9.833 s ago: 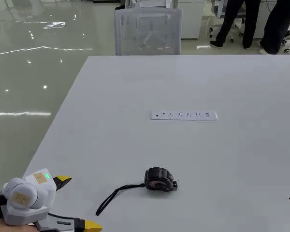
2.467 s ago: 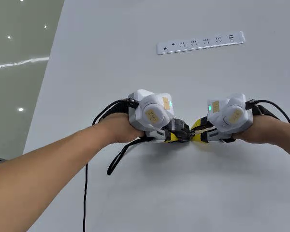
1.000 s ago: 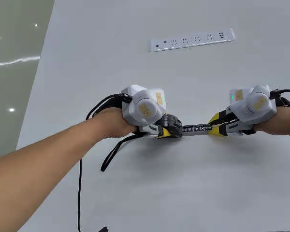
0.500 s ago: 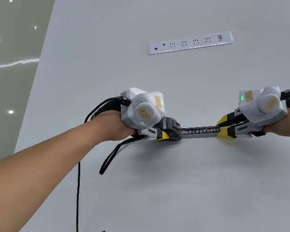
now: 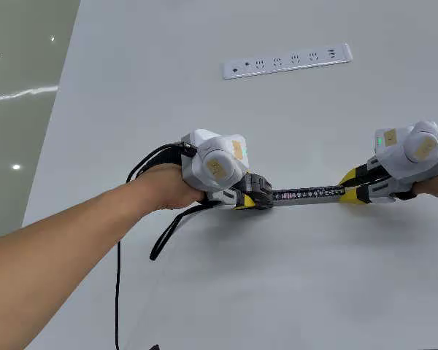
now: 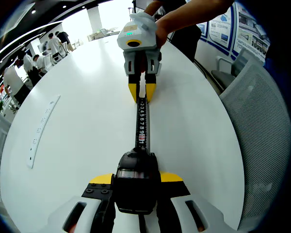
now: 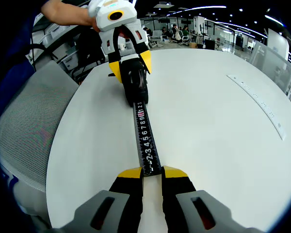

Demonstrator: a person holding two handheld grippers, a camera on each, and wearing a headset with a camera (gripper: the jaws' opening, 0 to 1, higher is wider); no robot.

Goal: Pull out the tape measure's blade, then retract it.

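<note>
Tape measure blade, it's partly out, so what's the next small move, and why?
Probably draw the right gripper a little farther from the case, straight along the blade. Just a short stretch of blade is out. The right gripper is shut on its tip and the left gripper clamps the case, so a further pull looks secure.

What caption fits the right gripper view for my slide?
The right gripper pinches the blade drawn from the tape measure held by the left gripper.
</note>
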